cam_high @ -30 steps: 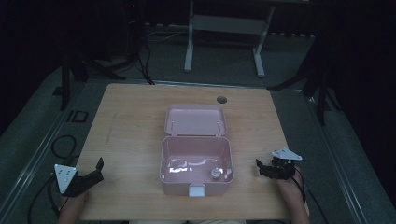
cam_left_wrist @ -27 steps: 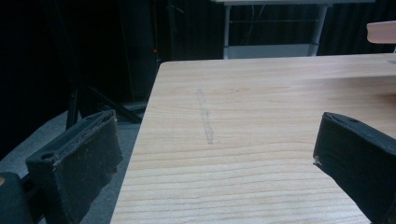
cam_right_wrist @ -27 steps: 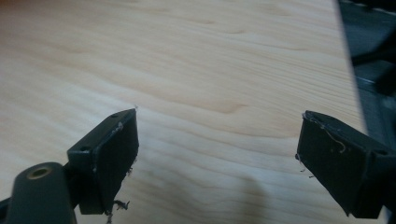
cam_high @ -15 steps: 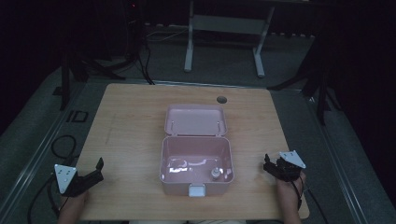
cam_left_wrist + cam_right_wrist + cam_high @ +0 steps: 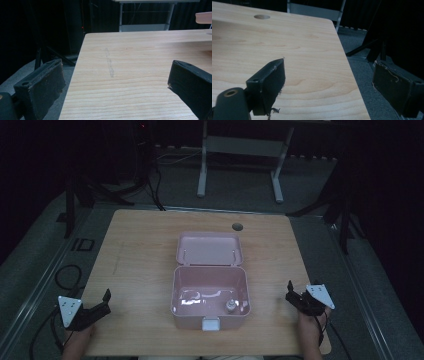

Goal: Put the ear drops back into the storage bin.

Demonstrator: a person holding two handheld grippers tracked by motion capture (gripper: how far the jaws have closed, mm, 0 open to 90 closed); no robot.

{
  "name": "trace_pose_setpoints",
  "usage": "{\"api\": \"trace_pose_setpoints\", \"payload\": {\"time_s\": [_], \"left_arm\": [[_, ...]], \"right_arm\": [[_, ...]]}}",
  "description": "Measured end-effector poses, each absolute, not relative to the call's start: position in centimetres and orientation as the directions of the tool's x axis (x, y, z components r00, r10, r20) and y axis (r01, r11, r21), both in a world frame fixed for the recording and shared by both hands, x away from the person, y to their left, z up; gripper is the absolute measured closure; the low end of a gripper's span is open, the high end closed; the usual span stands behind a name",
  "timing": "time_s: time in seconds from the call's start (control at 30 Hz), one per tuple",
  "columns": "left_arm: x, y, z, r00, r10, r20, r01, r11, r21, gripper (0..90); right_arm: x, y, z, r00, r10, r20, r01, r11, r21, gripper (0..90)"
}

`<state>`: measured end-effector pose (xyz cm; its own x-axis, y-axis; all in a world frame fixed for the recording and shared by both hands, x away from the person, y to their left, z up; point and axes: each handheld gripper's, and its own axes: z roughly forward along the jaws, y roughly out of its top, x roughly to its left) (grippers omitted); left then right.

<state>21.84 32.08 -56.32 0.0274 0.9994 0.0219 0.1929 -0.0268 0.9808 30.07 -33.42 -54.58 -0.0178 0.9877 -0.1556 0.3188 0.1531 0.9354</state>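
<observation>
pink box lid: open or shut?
Open. The lid lies folded back flat on the table behind the pink box, whose inside shows from above with a small object near its front right corner.

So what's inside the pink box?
The open pink box holds a small round silvery thing near its front right corner, plus a pale glossy shape on its floor, too dim to identify. The front wall hides the floor just behind it.
</observation>
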Motion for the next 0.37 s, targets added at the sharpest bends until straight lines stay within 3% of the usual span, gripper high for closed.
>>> {"api": "trace_pose_setpoints", "payload": {"time_s": [0.37], "left_arm": [[21.81,32.08,-56.32,0.028,0.999,0.021,0.192,-0.027,0.981,1.0]], "right_arm": [[30.08,-33.61,-54.53,-0.020,0.989,-0.145,0.317,0.144,0.937,11.1]]}}
